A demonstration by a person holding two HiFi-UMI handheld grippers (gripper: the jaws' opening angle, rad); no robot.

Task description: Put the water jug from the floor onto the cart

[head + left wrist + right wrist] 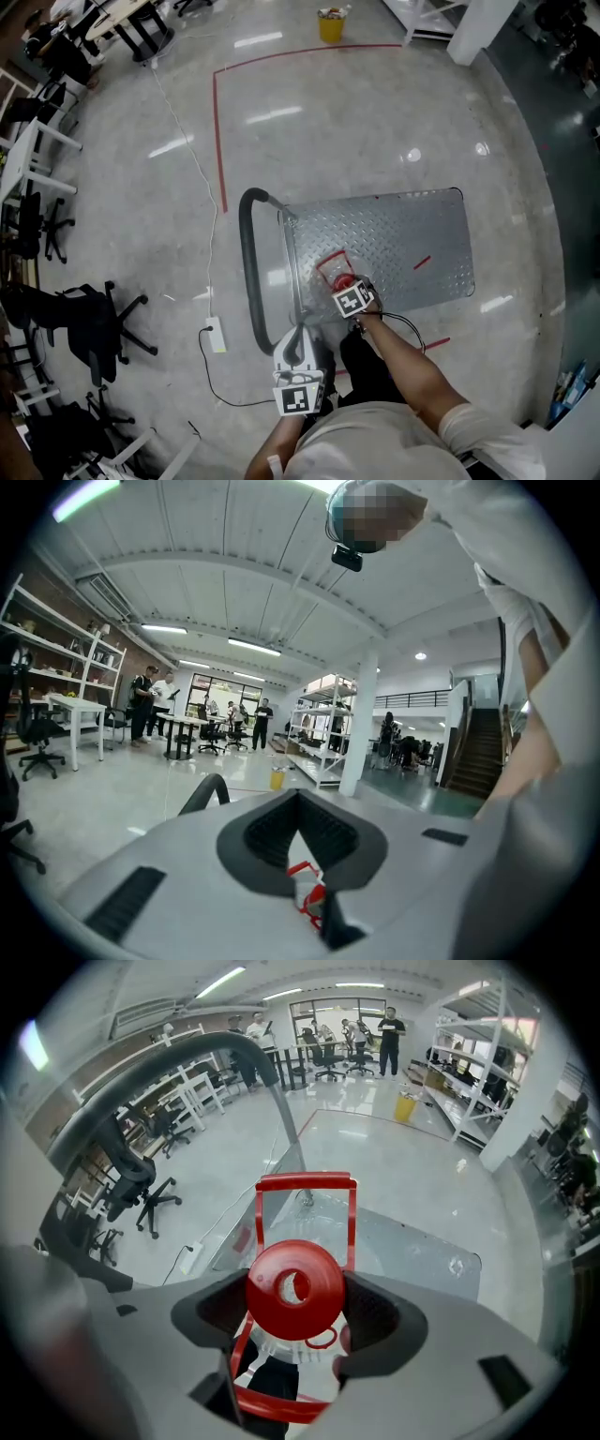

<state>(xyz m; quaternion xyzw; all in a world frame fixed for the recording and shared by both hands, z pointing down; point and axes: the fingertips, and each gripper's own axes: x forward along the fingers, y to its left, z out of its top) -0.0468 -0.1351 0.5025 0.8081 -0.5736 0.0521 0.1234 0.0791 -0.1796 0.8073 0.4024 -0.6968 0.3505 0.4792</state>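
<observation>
R tool (298, 1314) on jug (292, 1283) cap

White shirt (375, 442), two grey hand-held grippers (296, 347), black-and-white marker cubes (298, 398), black pads (380, 1312)

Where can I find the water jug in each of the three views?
Head view: water jug at centre, above the cart deck.
Left gripper view: low centre, a sliver behind the jaws.
Right gripper view: centre, its red cap between the jaws.
Shared landmark: the yellow bucket.
</observation>
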